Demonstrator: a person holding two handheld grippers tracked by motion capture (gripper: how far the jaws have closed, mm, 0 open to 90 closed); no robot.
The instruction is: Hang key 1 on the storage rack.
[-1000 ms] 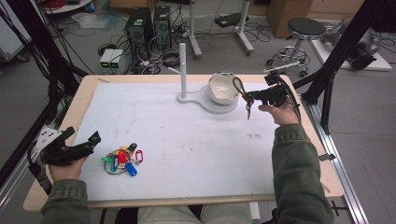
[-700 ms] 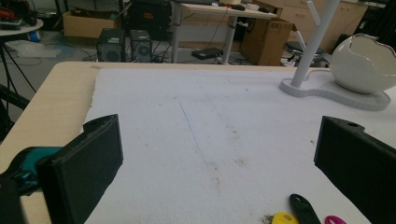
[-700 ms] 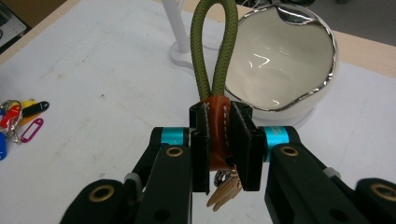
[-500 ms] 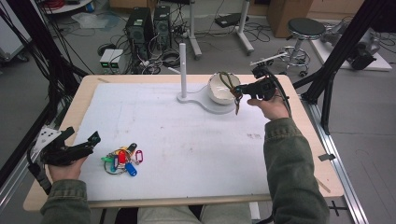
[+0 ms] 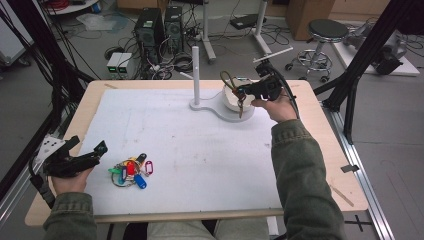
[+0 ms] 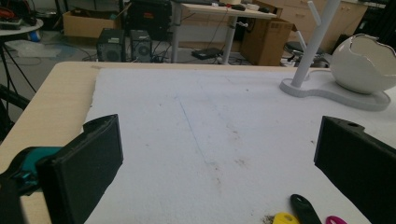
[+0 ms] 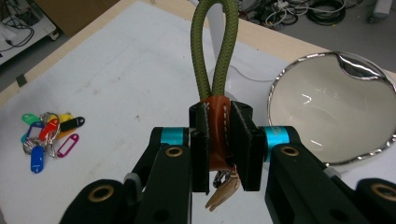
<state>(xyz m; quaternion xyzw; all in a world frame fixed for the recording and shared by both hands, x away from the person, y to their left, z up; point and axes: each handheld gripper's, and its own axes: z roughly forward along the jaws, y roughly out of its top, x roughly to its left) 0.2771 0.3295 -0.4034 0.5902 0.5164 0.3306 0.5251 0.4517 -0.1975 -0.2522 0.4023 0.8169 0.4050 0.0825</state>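
Observation:
My right gripper (image 5: 243, 93) is shut on the brown leather sleeve of a keychain (image 7: 218, 135). Its green rope loop (image 7: 212, 51) stands up out of the jaws and a key (image 5: 241, 107) dangles below. The gripper hangs just over the white cracked-egg bowl (image 5: 230, 101), to the right of the white post (image 5: 196, 70) that shares the flat base (image 5: 218, 111). At the table's near left, my left gripper (image 5: 94, 153) rests open with nothing between its jaws. A bunch of coloured key tags (image 5: 131, 170) lies just right of it.
A white mat (image 5: 200, 160) covers most of the wooden table (image 5: 320, 145). Beyond the far edge, computer towers (image 5: 160, 25), cables and a stool (image 5: 327, 32) stand on the floor. Black frame struts (image 5: 360, 60) rise at the right.
My right gripper has carried the keychain left and a little up, from right of the bowl to over it. The left gripper and the key tags have not moved.

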